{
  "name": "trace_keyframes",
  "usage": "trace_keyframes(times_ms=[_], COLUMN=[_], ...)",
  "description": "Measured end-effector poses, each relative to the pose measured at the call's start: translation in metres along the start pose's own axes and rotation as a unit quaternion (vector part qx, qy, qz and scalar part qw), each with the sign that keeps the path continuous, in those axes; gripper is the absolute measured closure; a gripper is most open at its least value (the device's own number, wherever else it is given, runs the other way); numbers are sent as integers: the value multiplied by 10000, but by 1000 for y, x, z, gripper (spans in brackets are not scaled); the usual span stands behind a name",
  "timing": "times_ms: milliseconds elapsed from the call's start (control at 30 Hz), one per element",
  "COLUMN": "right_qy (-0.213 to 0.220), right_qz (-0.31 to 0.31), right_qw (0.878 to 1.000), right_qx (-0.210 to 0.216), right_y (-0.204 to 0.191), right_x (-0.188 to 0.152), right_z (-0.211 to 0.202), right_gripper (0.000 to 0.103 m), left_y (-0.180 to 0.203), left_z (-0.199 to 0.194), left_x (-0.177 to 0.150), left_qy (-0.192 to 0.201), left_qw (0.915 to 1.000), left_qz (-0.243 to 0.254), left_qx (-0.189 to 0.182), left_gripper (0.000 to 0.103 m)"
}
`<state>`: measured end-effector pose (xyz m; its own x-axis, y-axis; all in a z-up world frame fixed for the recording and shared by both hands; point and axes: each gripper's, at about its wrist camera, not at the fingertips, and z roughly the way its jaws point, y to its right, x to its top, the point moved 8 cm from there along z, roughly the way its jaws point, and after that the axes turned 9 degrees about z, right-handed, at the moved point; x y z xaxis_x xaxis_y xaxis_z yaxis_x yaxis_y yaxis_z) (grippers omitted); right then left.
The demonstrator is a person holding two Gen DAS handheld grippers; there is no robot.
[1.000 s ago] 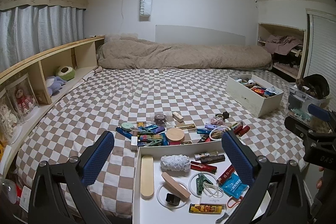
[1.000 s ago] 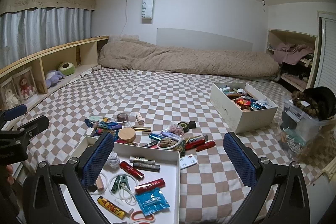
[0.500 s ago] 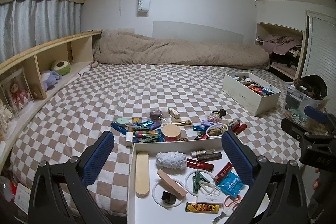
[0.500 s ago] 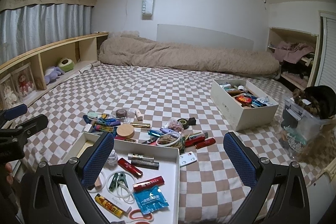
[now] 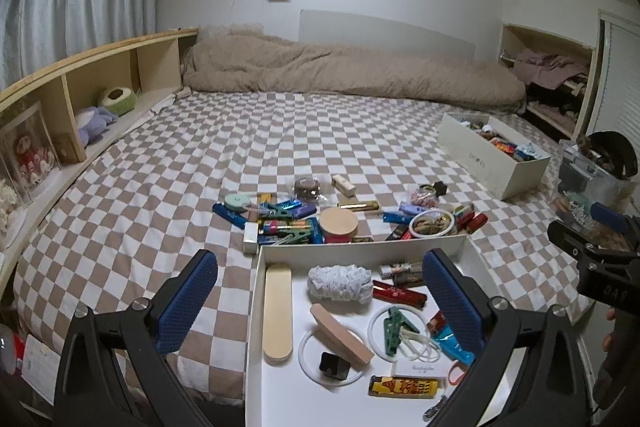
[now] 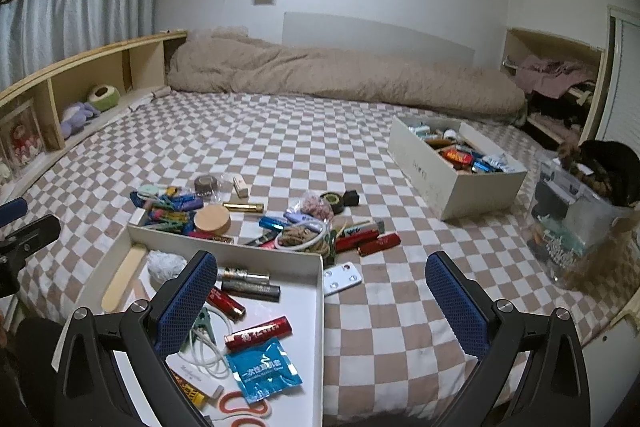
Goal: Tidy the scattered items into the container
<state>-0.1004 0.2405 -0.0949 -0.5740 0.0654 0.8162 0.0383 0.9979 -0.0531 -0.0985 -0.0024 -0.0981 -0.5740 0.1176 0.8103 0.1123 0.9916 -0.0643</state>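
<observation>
From the left wrist, we have eased our wide-open, empty left gripper point(image 5: 320, 291) lower over the shallow white cardboard tray point(image 5: 256, 311); the scattered pile point(image 5: 344, 219) waits just beyond.

From the right wrist, our right gripper point(image 6: 320, 295), agape and empty, has edged nearer the red tubes point(image 6: 366, 241) beside it.

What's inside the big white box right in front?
The white box holds a beige case, a white knit bundle, red tubes, a green clip and a blue packet. The gripper fingers hide some of it.
</observation>
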Motion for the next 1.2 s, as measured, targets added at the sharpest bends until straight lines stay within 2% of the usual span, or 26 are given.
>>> trace_keyframes(times_ms=[333, 633, 867, 1033, 1200], right_qy=[-346, -635, -768, -849, -999], right_qz=[-8, 31, 189, 444, 714], right_qw=[9993, 9976, 9952, 9927, 9893], right_qx=[-169, -266, -573, -730, -784], right_y=[8, 16, 39, 60, 74], right_x=[-16, -30, -36, -39, -44], right_z=[30, 52, 63, 73, 86], right_gripper=[0, 0, 0, 0, 0], left_y=[-10, -30, -66, -101, -136], left_z=[28, 51, 62, 76, 88], left_x=[-16, -30, -42, -55, -60], left_qy=[-345, -608, -819, -1117, -1240], left_qw=[9993, 9973, 9939, 9875, 9847], left_qz=[-72, -66, -162, -124, -569], left_qx=[136, 402, 724, 1105, 1086], left_gripper=[0, 0, 0, 0, 0])
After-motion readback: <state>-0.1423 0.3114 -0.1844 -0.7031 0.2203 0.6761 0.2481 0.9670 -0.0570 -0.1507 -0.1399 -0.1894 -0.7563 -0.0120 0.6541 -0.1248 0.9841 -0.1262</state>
